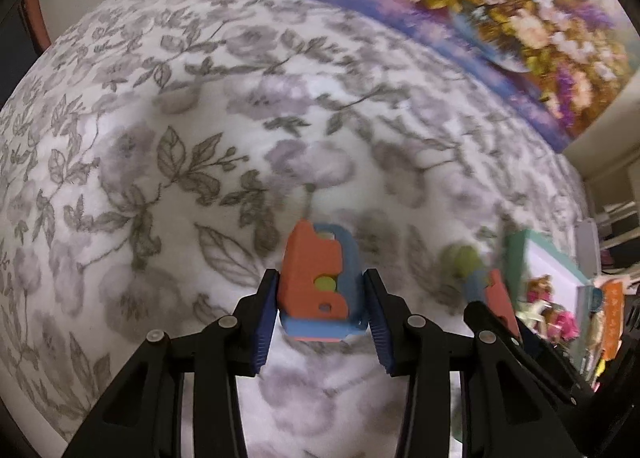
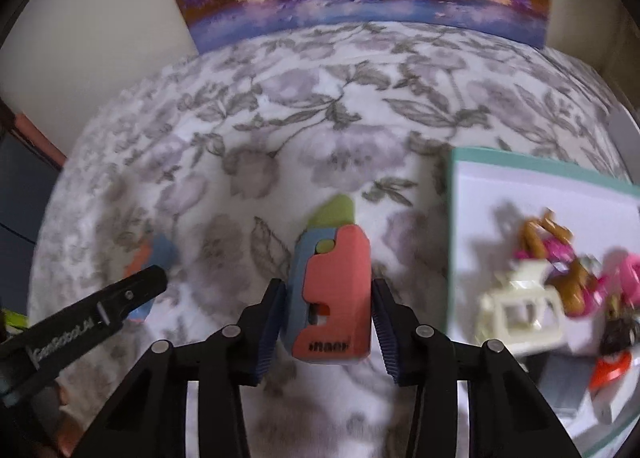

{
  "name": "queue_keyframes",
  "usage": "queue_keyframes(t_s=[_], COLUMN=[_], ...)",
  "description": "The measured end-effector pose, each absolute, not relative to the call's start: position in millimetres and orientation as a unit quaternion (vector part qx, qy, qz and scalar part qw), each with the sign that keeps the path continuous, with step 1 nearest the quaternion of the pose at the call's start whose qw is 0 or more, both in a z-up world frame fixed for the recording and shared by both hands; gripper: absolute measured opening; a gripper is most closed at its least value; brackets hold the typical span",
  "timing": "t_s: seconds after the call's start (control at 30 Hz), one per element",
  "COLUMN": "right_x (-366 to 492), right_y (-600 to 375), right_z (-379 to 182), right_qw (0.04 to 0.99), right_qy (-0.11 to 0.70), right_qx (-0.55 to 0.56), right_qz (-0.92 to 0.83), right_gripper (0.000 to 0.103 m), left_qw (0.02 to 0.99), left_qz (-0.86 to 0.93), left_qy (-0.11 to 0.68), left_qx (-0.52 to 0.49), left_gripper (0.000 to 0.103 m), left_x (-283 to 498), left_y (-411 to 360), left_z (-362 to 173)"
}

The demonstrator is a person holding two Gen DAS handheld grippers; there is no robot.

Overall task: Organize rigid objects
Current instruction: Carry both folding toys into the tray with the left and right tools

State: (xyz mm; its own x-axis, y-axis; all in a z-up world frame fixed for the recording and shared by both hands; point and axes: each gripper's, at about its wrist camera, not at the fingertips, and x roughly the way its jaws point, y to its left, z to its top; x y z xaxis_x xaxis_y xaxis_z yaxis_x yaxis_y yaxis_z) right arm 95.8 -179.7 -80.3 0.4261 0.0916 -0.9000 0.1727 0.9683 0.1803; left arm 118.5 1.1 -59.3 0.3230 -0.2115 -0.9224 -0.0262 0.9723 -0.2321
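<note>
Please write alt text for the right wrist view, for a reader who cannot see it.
The right gripper grips an orange and blue toy knife with its green blade pointing forward, above a bedspread with a grey flower pattern. To its right lies a shallow box holding small toys; the left gripper shows at the left edge.

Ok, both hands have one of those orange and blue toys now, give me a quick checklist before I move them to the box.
1. Left gripper holds its orange and blue toy between the fingers: ok.
2. Right gripper holds the toy with the green tip: ok.
3. Grip firm enough to carry: cannot tell, both views are blurred.
4. Box is in view on the right gripper's right: ok.
5. Free space in the box: ok, white floor shows behind the small toys.
6. The two grippers sit apart on the floral blanket: ok.
</note>
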Motion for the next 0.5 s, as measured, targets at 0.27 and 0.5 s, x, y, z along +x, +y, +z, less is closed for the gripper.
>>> queue_keyframes(t_s=[0.27,0.5], right_x=[47.5,22.1], right_y=[-213.8,-227.6], right_z=[-34.7,-31.3], right_qw=[0.851,0.851], right_qy=[0.491,0.494], right_qx=[0.184,0.180], right_qz=[-0.017,-0.007], right_gripper=[0.020,0.020], left_qw=[0.833,0.826], left_qz=[-0.133,-0.109], left_qy=[0.531,0.548], left_qx=[-0.075,-0.072], left_gripper=[0.044,0.044], left_x=[74.6,66.5], left_y=[-51.2,-50.9], left_z=[-8.4,-15.9])
